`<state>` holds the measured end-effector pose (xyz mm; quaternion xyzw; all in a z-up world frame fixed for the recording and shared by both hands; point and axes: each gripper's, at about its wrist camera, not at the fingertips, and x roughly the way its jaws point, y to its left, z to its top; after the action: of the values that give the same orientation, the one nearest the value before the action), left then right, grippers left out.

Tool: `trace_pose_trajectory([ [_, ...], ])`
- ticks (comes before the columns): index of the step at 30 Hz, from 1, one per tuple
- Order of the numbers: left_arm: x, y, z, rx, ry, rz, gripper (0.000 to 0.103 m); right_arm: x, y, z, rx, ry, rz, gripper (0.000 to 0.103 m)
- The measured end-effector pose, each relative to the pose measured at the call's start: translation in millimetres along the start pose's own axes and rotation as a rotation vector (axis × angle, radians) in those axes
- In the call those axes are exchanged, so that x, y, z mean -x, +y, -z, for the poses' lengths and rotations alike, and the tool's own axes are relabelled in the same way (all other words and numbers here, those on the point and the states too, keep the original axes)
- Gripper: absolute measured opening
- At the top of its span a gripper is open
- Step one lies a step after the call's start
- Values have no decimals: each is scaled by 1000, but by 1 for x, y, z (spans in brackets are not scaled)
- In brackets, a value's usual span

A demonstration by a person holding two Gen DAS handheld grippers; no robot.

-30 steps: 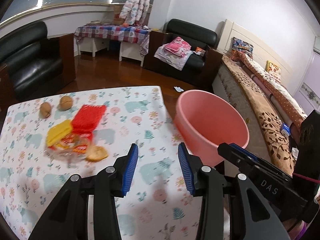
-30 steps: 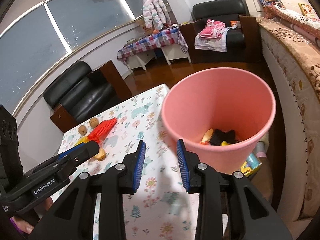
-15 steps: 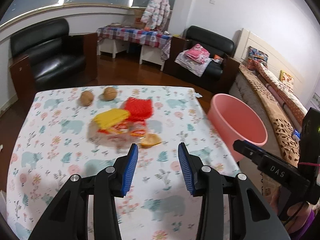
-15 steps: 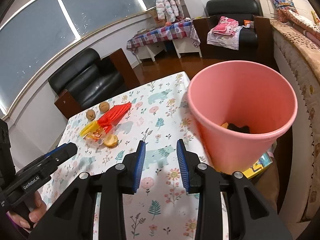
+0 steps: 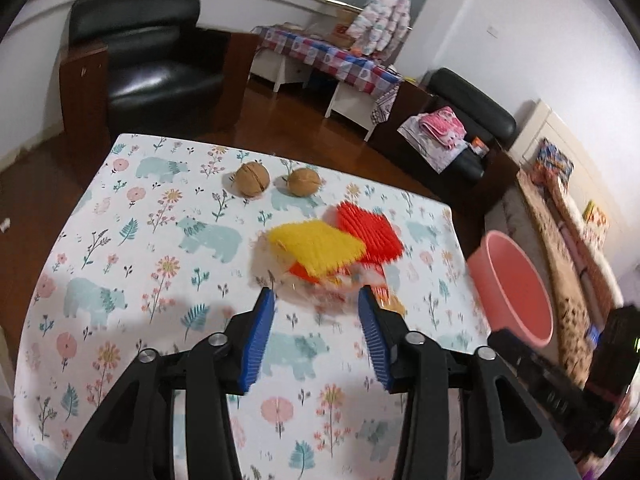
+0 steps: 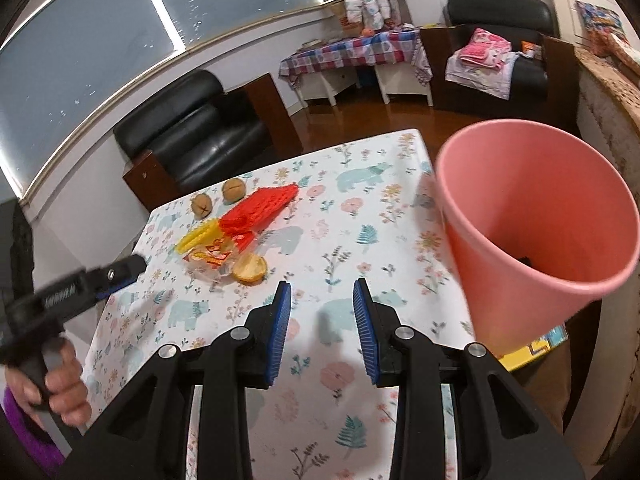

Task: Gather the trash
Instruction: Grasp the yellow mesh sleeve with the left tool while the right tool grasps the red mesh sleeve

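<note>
On the bear-print tablecloth lies a pile: a clear printed wrapper, a yellow bristle pad and a red one. My left gripper hovers just short of the wrapper, its jaws opening, the pads pressing on nothing. The right wrist view shows the wrapper with a round biscuit beside it, and the left gripper at the pile's near side. My right gripper stands open and empty over the cloth. The pink bin stands right of it, dark scraps inside.
Two walnuts sit behind the pile. The pink bin stands off the table's right edge, with a yellow and blue box below it. A black armchair is beyond the table, a bed at the right.
The left gripper swung from the bin over to the pile and its jaws widened. The right gripper drew left, so the bin now sits at its right.
</note>
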<state>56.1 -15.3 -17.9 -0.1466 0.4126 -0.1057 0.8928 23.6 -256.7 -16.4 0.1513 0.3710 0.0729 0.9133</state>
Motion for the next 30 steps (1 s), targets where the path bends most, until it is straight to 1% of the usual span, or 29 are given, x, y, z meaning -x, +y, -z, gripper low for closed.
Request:
trace_pose_trajectory([
  [2, -8, 5, -10, 37, 11, 10, 48, -5, 4, -5, 12, 4, -11, 33],
  [5, -25, 14, -28, 113, 42, 31, 48, -14, 9, -12, 25, 14, -20, 33],
  [8, -50, 26, -44, 198, 101, 36, 49, -24, 13, -22, 13, 29, -48, 33],
  [12, -81, 40, -53, 290, 182, 52, 48, -36, 16, -38, -14, 50, -93, 33],
  [14, -92, 45, -53, 323, 209, 61, 48, -44, 17, -47, -38, 64, -122, 33],
  [17, -105, 47, -53, 349, 241, 69, 48, -62, 15, -60, -94, 102, -160, 33],
  [19, -111, 49, -53, 356, 248, 82, 47, -72, 14, -65, -126, 123, -174, 33],
  [21, -113, 47, -52, 348, 247, 90, 37, -82, 13, -69, -158, 141, -189, 33],
  [22, -114, 47, -52, 340, 244, 89, 29, -87, 12, -71, -176, 151, -199, 33],
  [23, -114, 46, -52, 331, 238, 89, 24, -93, 11, -73, -195, 160, -208, 33],
  [24, -113, 46, -52, 325, 234, 92, 20, -97, 11, -75, -206, 165, -212, 33],
  [25, -113, 46, -52, 315, 228, 94, 14, -103, 11, -77, -222, 172, -217, 33],
  [26, -112, 45, -53, 307, 223, 95, 11, -107, 11, -77, -234, 177, -221, 33],
  [30, -101, 49, -53, 289, 190, 116, 10, -127, 10, -79, -286, 214, -230, 34],
])
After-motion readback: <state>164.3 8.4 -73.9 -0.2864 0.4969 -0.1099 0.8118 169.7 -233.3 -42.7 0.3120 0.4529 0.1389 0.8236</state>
